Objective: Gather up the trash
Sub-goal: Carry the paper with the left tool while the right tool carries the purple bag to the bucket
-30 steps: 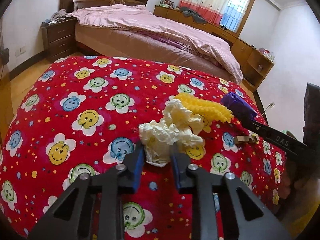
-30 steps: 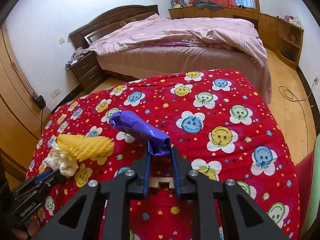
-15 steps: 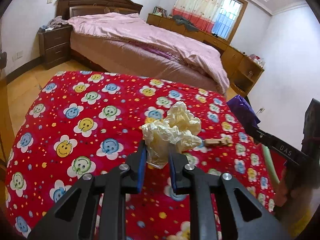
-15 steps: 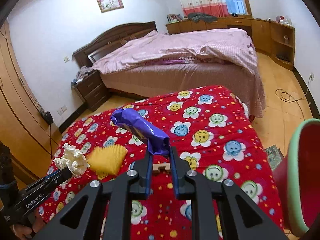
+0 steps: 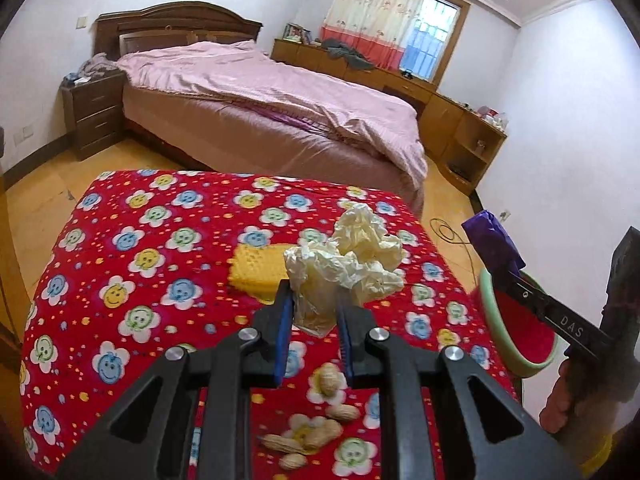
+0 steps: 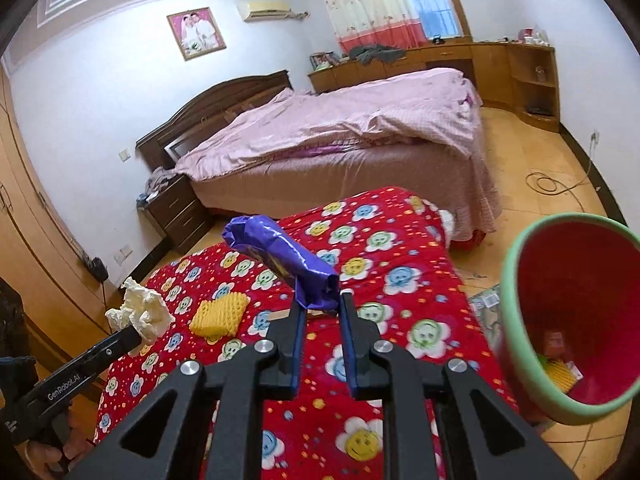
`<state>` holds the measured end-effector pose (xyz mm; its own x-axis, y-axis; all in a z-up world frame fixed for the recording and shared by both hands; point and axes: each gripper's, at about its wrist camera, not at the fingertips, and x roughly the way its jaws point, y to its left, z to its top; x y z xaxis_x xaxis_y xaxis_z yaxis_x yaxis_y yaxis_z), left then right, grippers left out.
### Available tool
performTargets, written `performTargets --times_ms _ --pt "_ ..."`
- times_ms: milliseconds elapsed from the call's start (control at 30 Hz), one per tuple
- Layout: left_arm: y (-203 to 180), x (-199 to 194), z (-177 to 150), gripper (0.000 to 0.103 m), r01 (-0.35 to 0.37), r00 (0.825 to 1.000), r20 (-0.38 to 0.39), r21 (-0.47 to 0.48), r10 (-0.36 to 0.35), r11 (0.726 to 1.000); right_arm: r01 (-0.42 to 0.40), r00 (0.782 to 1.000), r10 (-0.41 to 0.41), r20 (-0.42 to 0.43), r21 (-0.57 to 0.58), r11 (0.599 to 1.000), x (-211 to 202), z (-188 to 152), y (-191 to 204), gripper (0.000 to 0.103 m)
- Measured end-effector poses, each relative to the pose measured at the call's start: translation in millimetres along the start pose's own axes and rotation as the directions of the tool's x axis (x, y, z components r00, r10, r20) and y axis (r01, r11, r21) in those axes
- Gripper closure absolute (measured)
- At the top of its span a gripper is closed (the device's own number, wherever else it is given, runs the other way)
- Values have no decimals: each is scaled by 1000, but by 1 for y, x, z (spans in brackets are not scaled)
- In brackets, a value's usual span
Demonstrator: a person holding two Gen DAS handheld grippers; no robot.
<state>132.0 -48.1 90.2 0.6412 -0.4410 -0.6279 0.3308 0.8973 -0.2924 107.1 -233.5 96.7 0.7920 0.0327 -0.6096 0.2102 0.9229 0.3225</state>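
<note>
My left gripper (image 5: 312,300) is shut on a crumpled cream paper wad (image 5: 348,256) and holds it above the red smiley-flower cloth (image 5: 132,264). The wad also shows in the right wrist view (image 6: 140,314). My right gripper (image 6: 322,300) is shut on a purple wrapper (image 6: 280,256), raised above the cloth; the wrapper also shows in the left wrist view (image 5: 490,240). A red bin with a green rim (image 6: 568,320) stands right of the table, with some trash inside. A yellow foam net (image 6: 218,314) lies on the cloth.
Several peanuts (image 5: 320,416) lie on the cloth near its front edge. A small wooden piece (image 6: 280,314) lies just beyond the right gripper. A bed with a pink cover (image 5: 280,96), a nightstand (image 5: 94,114) and low cabinets (image 5: 448,120) stand behind.
Both grippers have lifted their trash off the cloth and pulled back and up. The right gripper has swung toward the bin, which has come into view.
</note>
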Motion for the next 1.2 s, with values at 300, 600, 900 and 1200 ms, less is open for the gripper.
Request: performTargets --times_ms 300,600,900,1200 --pt "-59 1 0 83 64 998 -17 91 -63 994 48 997 -51 63 45 998 -50 -6 -32 85" --pt "-129 10 -2 83 157 988 -41 200 -151 967 119 983 -135 120 132 984 -93 -14 -78 85" --pt "-188 32 -10 83 224 974 -91 273 -206 936 182 967 -216 133 226 957 -117 -27 -125 85" --pt "-231 65 -20 83 265 962 -148 307 -230 914 223 956 -268 115 304 926 -119 -40 -164 85"
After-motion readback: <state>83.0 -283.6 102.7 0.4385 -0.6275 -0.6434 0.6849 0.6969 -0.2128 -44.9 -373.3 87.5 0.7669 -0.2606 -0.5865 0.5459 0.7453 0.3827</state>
